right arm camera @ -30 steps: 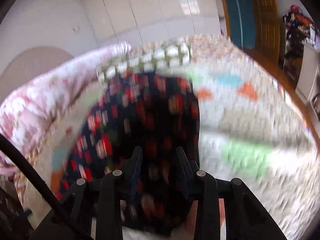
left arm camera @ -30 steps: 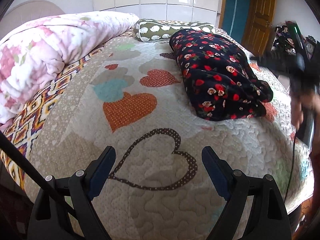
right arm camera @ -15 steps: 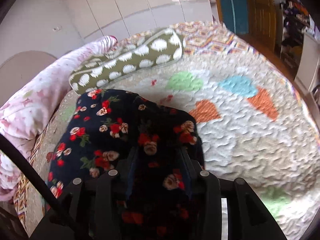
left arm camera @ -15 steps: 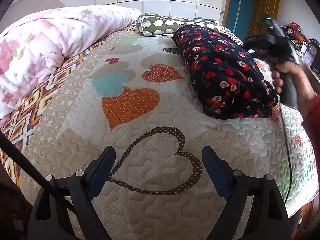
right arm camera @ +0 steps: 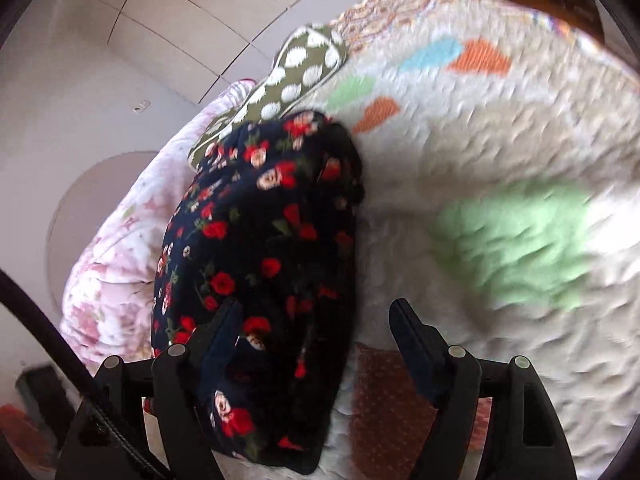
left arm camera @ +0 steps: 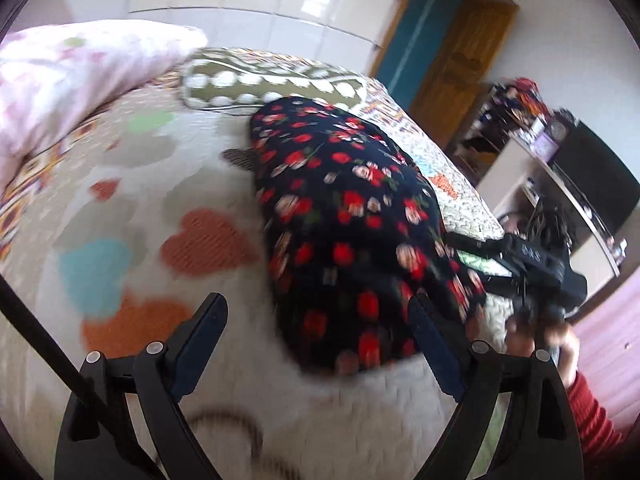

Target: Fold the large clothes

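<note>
right tongs [right arm camera: 316, 336] just spread off the folded floral garment [right arm camera: 256, 264]; left tongs [left arm camera: 320, 336] gape

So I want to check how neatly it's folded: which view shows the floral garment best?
The left wrist view: the whole folded floral garment lies in frame on the quilt, though blurred. The right wrist view shows it sharper, but its near end is hidden behind the right gripper.

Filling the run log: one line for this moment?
left gripper: open | right gripper: just opened, nothing pinched | floral garment: folded on quilt
</note>
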The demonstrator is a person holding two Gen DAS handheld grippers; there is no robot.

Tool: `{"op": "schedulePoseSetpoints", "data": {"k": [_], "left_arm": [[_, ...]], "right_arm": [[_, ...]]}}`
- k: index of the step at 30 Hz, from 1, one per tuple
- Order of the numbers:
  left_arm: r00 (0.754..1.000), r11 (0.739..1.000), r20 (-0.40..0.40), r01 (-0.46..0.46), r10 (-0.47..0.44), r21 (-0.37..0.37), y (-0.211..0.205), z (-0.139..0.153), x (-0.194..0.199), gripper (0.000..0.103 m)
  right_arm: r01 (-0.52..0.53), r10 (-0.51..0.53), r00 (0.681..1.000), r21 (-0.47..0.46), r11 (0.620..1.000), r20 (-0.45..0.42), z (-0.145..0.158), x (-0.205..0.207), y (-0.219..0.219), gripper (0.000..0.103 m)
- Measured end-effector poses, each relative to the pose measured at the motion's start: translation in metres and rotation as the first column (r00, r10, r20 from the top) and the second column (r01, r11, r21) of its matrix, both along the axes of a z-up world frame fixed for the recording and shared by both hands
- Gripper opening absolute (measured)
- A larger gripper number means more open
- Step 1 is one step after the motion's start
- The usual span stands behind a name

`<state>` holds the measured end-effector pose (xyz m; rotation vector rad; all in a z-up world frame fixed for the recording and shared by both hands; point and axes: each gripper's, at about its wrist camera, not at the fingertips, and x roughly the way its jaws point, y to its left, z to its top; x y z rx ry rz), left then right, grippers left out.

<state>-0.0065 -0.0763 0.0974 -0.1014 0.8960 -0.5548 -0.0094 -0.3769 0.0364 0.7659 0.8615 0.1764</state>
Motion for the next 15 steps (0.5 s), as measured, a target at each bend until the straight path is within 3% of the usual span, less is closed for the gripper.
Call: {"op": "schedulePoseSetpoints", "data": {"k": [2,4,6,8,9,10,11,12,15], "left_arm": [[0.997,0.998,-0.06,0.055,-0.055,0.0,-0.017,-0.013,0.028,0.09],[0.989,0.997,-0.124,0.082,-0.082,-0.006,-0.03,-0.03,0.053,0.091],[0.978,0.994,-0.184,0.087,-0.099,-0.07,-0.035,-0.044,0.069,0.098],[0.962,0.985,-0.254,0.066,-0.105,-0.159,-0.033,-0.055,0.079,0.098],[0.953,0.979,-0.283,0.053,-0.108,-0.196,-0.032,-0.059,0.082,0.093],[0.948,0.972,-0.299,0.04,-0.111,-0.233,-0.03,-0.061,0.082,0.088],[0.949,0.969,-0.297,0.029,-0.104,-0.245,-0.029,-0.059,0.08,0.082],[0.954,0.97,-0.284,0.027,-0.097,-0.24,-0.029,-0.055,0.076,0.076],[0.963,0.978,-0.254,0.033,-0.086,-0.207,-0.031,-0.041,0.063,0.068]], "right_arm": [[-0.023,0.024,1.0,0.074,0.997,-0.005,-0.012,0.013,0.005,0.083],[-0.025,0.025,1.0,0.073,0.997,0.0,-0.018,0.026,0.011,0.089],[-0.025,0.024,0.999,0.031,0.999,0.028,-0.015,0.033,0.019,0.091],[-0.029,0.028,0.999,0.028,0.999,0.038,-0.016,0.037,0.022,0.09],[-0.035,0.033,0.999,0.05,0.998,0.042,-0.016,0.037,0.022,0.078],[-0.062,0.056,0.997,0.131,0.989,0.052,-0.02,0.039,0.02,0.053],[-0.066,0.058,0.997,0.203,0.977,0.047,-0.023,0.038,0.018,0.053],[-0.057,0.049,0.998,0.212,0.976,0.043,-0.022,0.037,0.019,0.05],[-0.075,0.065,0.996,0.172,0.982,0.06,-0.006,0.03,0.028,0.041]]}}
